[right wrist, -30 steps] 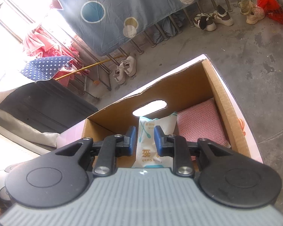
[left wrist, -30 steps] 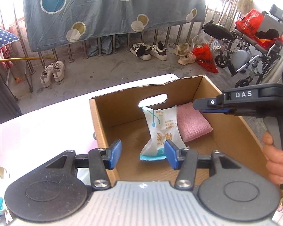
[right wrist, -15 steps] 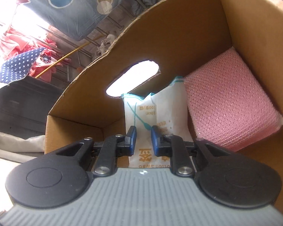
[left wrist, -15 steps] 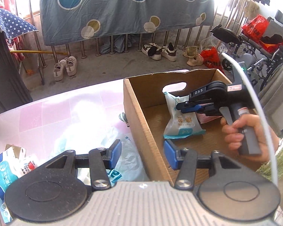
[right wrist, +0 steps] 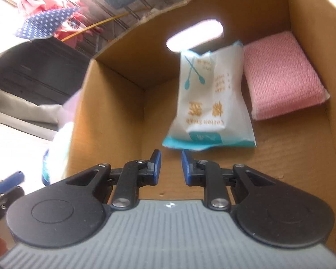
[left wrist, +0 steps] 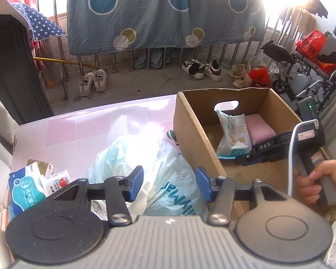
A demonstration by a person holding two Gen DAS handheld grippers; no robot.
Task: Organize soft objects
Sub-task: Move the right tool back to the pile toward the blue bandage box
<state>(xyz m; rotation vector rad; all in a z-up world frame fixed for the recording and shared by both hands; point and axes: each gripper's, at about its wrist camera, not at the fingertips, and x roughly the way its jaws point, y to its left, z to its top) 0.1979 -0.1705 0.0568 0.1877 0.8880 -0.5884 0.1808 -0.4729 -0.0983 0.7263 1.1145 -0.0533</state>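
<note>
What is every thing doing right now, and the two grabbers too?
Cardboard box: open-topped, upright.
Cotton swab pack: inside, leaning on the back wall.
Pink pad: inside, beside the pack.
Plastic bag: crumpled outside the box.
Left gripper: fingers open, empty.
Right gripper: fingers nearly closed, empty.
</note>
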